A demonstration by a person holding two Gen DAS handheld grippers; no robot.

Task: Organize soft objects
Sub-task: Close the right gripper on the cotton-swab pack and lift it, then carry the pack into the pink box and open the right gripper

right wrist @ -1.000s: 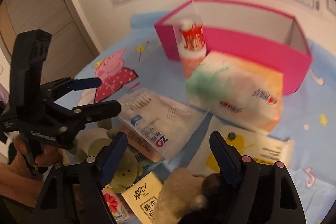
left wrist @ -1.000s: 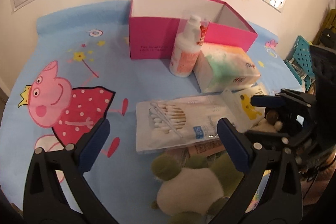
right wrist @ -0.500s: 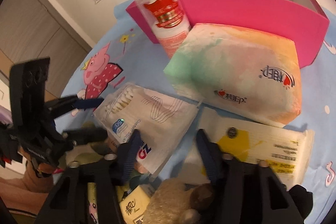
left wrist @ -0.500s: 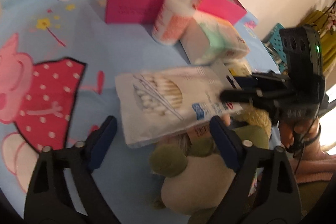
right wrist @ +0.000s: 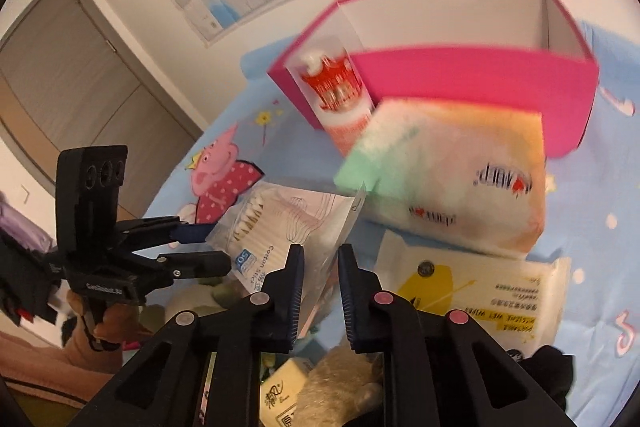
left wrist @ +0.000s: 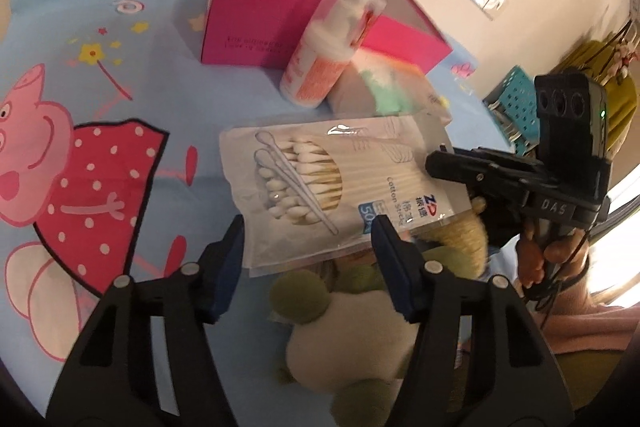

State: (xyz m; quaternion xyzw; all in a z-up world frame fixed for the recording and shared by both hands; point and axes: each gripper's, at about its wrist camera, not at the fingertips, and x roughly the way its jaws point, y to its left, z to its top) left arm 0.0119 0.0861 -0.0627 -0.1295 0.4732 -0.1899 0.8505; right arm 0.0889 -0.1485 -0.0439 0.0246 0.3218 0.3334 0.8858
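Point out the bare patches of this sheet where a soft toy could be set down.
Bare sheet lies left of the cotton swab pack and pink box, over the pig print. The pink box looks empty. Crowded: bottle, tissue pack, wet wipes, plush toy.

Flat clear cotton swab pack [left wrist: 336, 183] tilted above green-and-white plush toy [left wrist: 352, 327] on blue cloth
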